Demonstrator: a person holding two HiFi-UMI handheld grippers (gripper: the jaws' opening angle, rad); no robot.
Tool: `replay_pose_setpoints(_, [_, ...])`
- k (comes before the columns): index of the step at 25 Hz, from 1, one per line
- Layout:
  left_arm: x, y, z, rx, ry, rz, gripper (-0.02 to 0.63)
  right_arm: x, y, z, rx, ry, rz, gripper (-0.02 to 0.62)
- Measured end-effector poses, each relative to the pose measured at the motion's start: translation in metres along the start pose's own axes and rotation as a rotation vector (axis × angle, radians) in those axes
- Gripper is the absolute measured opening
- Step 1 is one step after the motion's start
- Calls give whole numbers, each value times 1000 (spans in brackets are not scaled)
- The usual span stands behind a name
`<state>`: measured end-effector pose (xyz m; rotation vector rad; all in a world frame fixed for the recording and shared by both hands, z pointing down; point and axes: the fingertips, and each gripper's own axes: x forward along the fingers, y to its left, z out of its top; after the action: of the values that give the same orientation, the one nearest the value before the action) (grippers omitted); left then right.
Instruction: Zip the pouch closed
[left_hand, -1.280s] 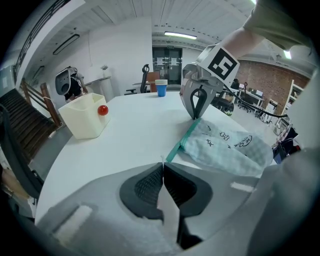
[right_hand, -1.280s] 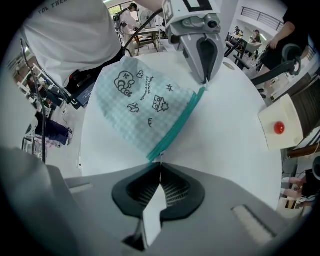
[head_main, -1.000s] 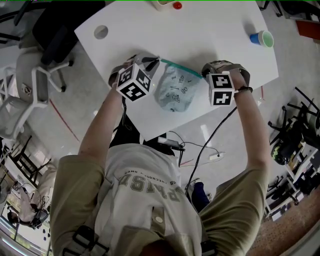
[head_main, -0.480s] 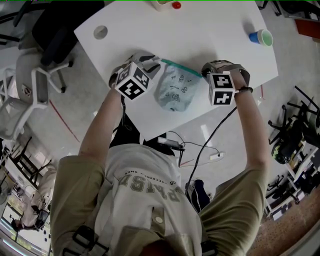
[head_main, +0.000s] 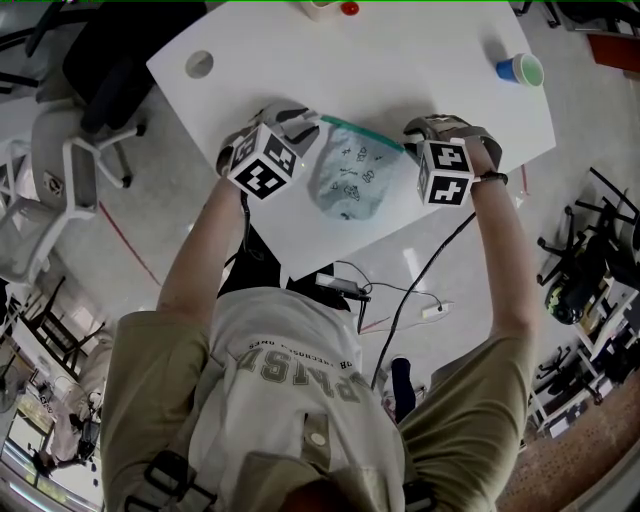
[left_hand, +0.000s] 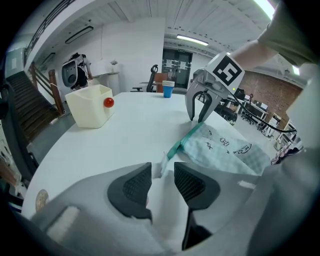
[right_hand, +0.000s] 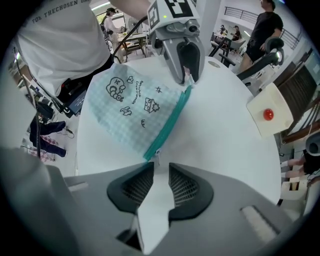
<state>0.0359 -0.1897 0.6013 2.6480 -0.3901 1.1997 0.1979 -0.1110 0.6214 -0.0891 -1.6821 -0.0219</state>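
On the white table (head_main: 420, 60) the mint checked fabric pouch (head_main: 350, 180) looks zipped, left gripper (left_hand: 162, 172) sits loose, right gripper (right_hand: 160, 172) jaws are opening round the little zip pull (right_hand: 156, 156), so lift off without snagging

Flat on the counter (head_main: 420, 60), toward the near edge and about mid-width: pouch (head_main: 350, 185), zip along its far side; at the zip's left end, left tongs (head_main: 303, 122), spread, pouch's end tab in the gap, untouched; at the zip's right end, right tongs (head_main: 410, 135), pointing down, opening, zip pull at the mouth of the gap, pads off it; well behind the pouch, at the far edge, box (left_hand: 90, 105) with a ball (left_hand: 109, 102) at its side; cup (head_main: 522, 71) off at the far right corner; hole (head_main: 199, 64) near the left corner; chair (head_main: 60, 160) on the floor left of the counter.
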Motion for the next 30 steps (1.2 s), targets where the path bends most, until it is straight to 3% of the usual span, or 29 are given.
replay_pose_setpoints(5, [-5, 6, 4, -5, -18, 20, 149, -5, 0, -1, 95, -42, -46, 107])
replay_pose_setpoints(11, [-20, 9, 24, -31, -90, 68, 149, -24, -5, -1, 284, -155, -193, 106])
replay_pose_setpoints(15, [-38, 10, 37, -38, -139, 127, 149, -51, -11, 6, 484, -282, -373, 106])
replay_pose_setpoints(20, [-72, 8, 55, -19, -226, 261, 149, -105, -5, 21, 702, -469, -632, 106])
replay_pose_setpoints(25, [-113, -6, 75, -85, -342, 352, 149, -173, 16, 27, 955, -685, -886, 106])
replay_pose_setpoints(30, [-162, -28, 97, -135, -460, 428, 149, -224, 58, 29, 1167, -812, -1089, 106])
